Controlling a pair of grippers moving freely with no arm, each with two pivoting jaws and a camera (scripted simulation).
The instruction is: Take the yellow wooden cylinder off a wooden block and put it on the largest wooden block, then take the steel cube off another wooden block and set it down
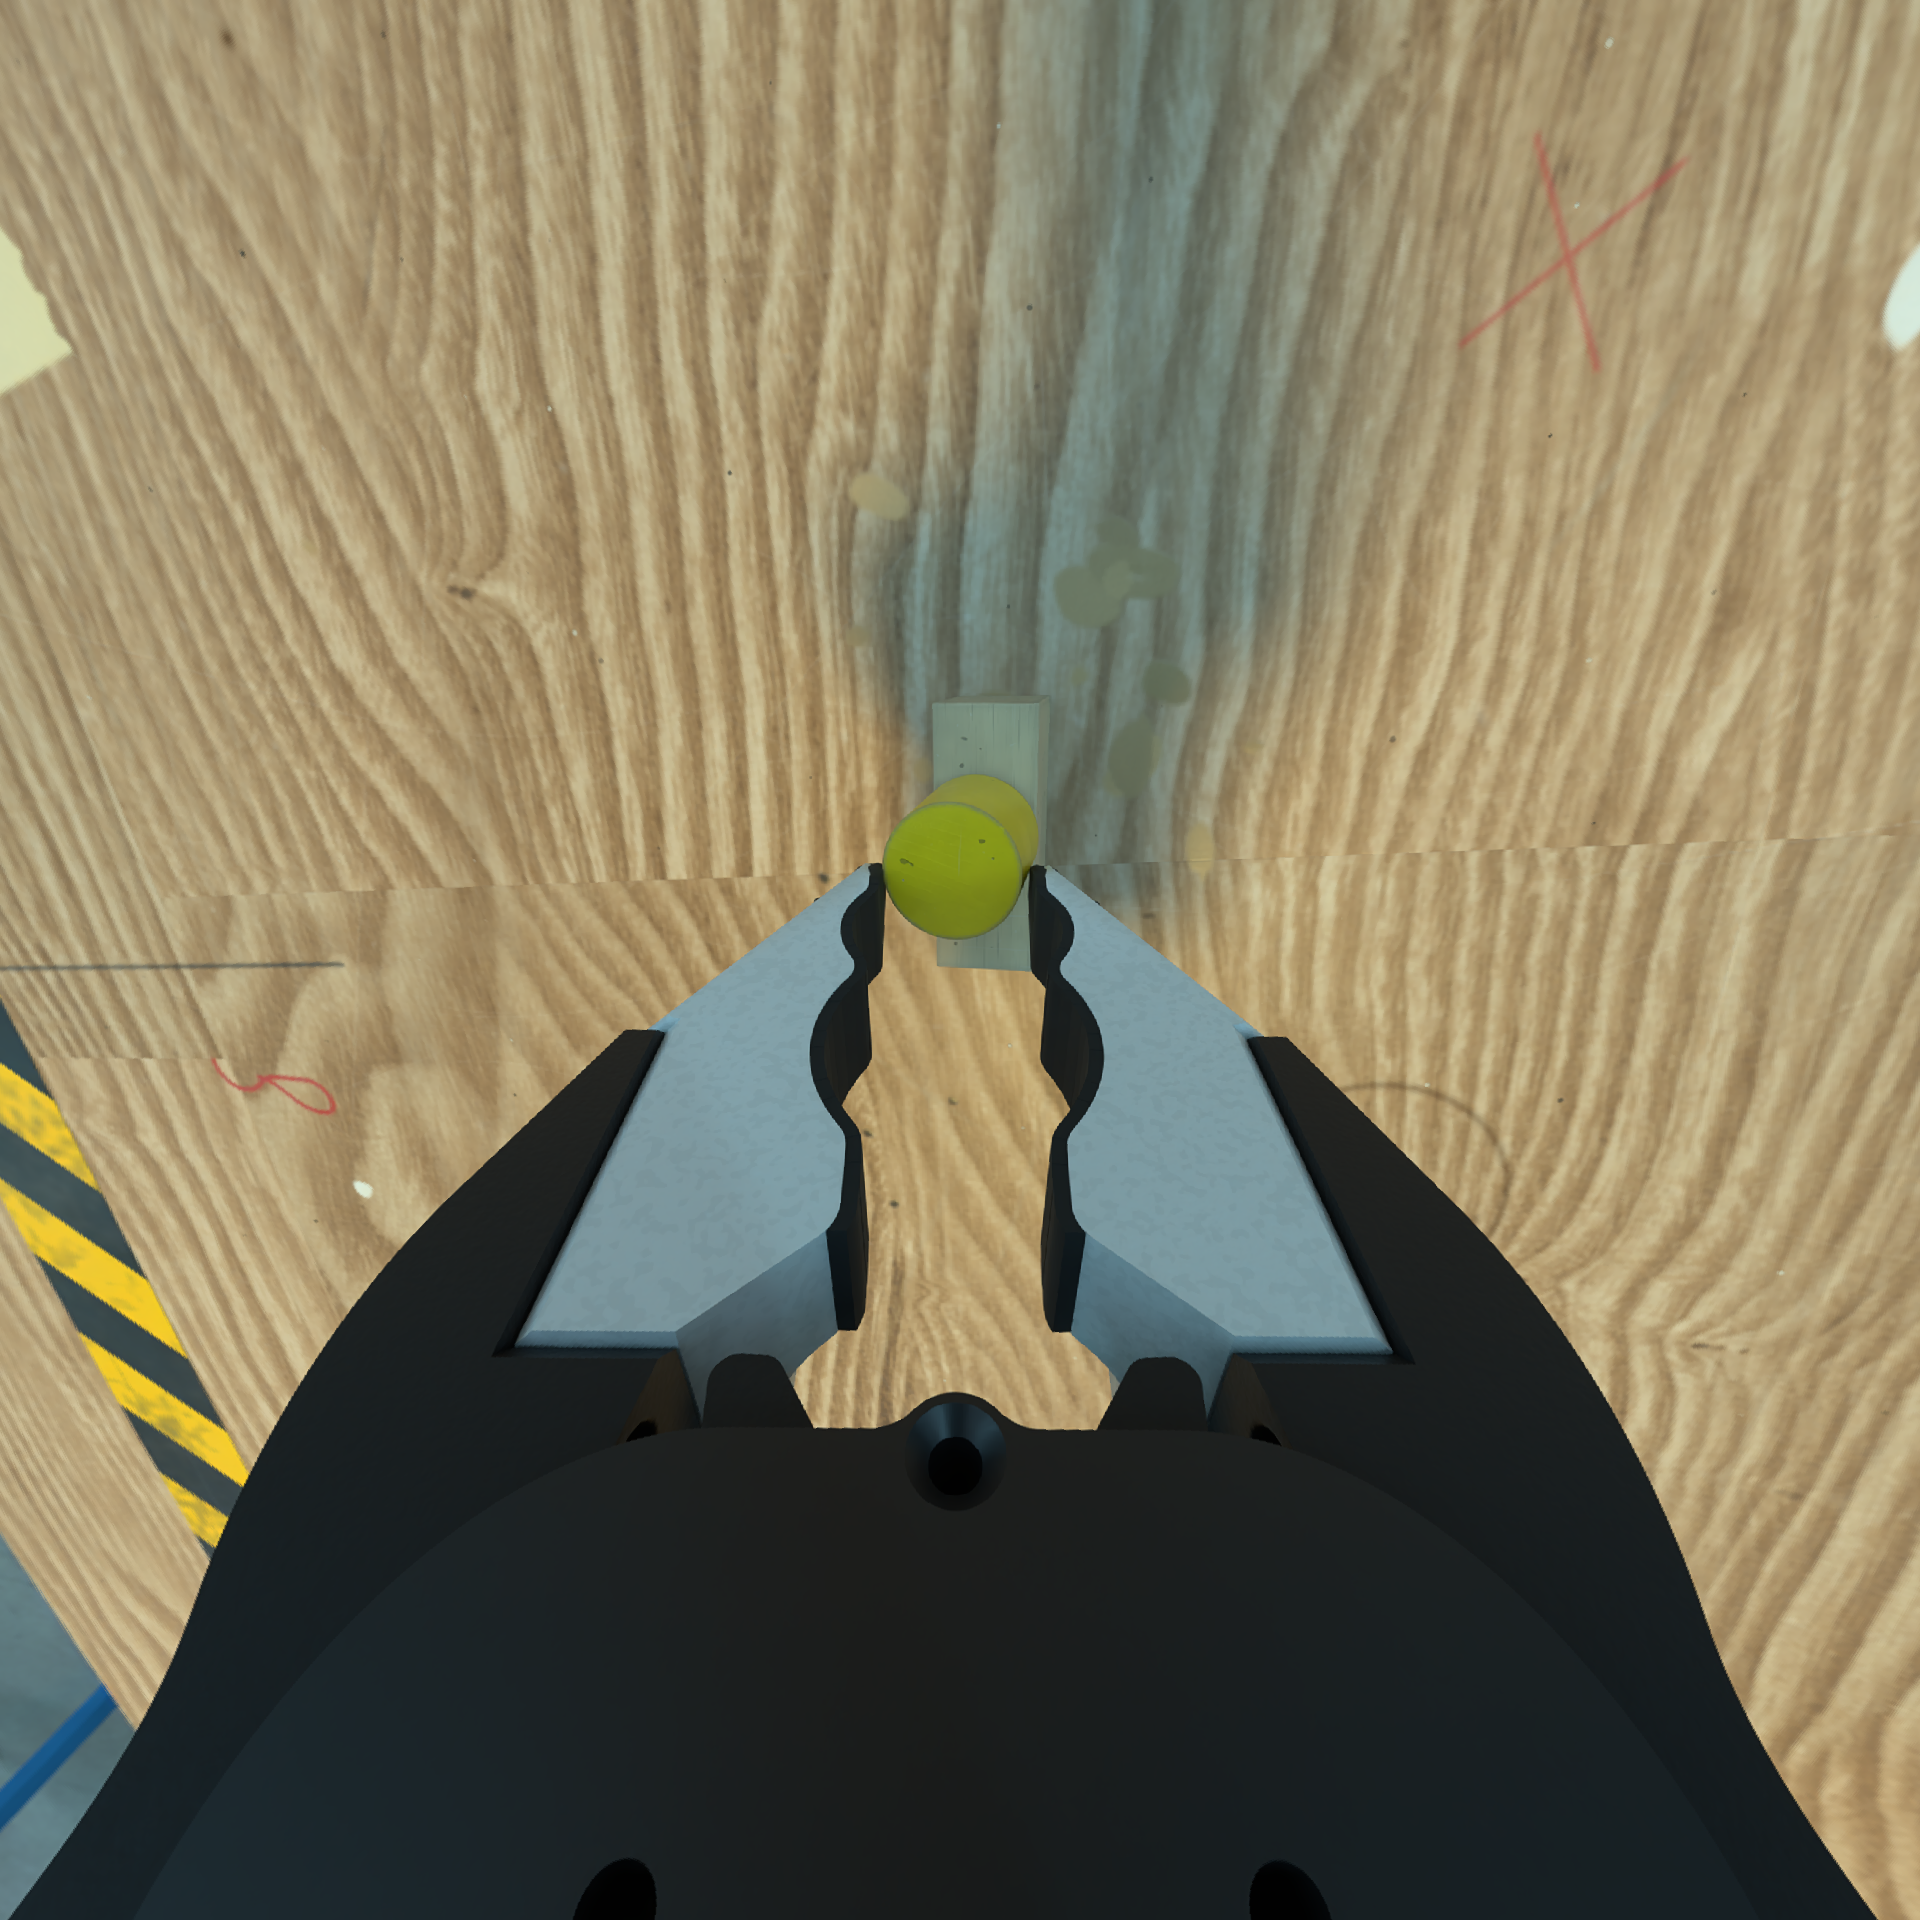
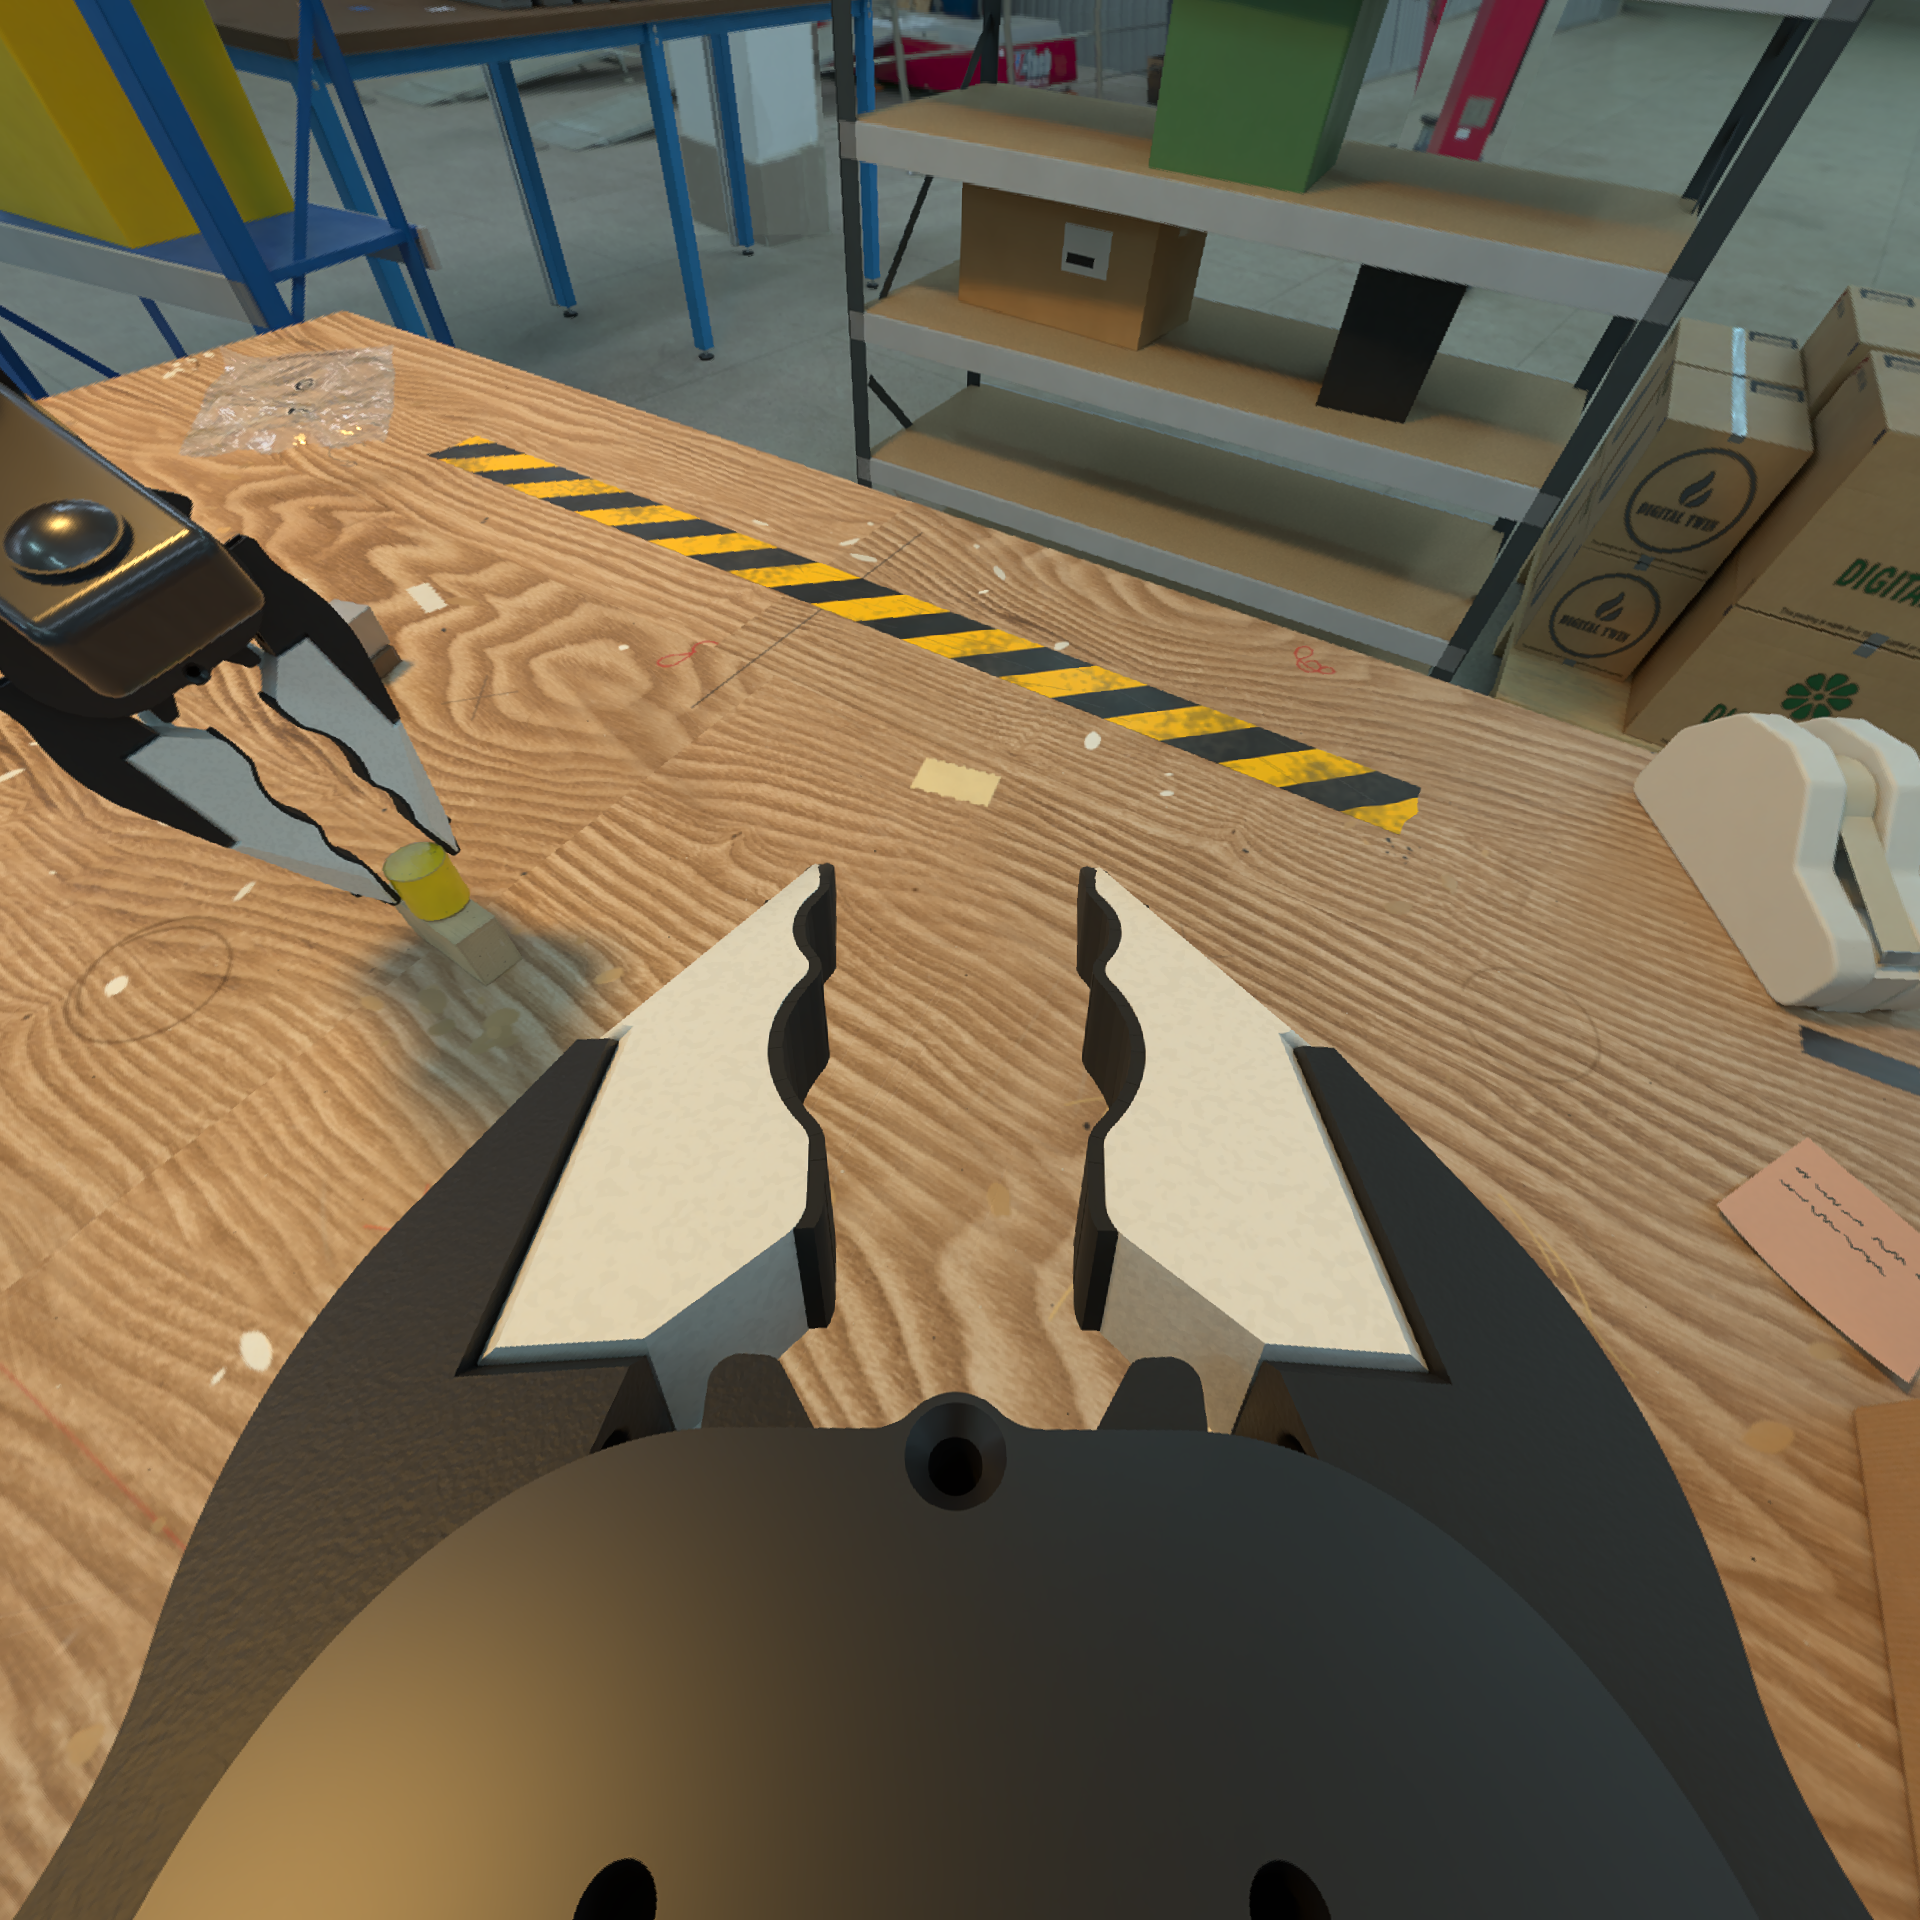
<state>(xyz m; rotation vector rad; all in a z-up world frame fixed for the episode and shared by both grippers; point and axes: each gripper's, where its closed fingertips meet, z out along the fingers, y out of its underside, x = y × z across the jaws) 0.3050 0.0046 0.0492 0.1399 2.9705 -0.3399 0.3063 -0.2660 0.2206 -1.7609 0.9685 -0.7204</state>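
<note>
Left wrist view looks down along the left gripper (image 1: 956, 883) at the yellow wooden cylinder (image 1: 958, 857), a short, glossy yellow-green piece with a flat round end face, standing upright on a small pale wooden block (image 1: 987, 732) on the table (image 1: 416, 520). The gripper's fingertips sit on either side of the cylinder and appear to touch it, though a firm clamp cannot be told. From the right wrist view, the same cylinder (image 2: 428, 881) stands on the block (image 2: 480, 943) with the left gripper (image 2: 421, 868) slanting down at it from the left. The right gripper (image 2: 954, 883) hovers above bare table (image 2: 935, 748), tilted forward and down, its jaws wide apart and holding nothing. On the shelf rack (image 2: 1247, 281) behind sit a cardboard box (image 2: 1070, 265) and a green box (image 2: 1257, 88).
</note>
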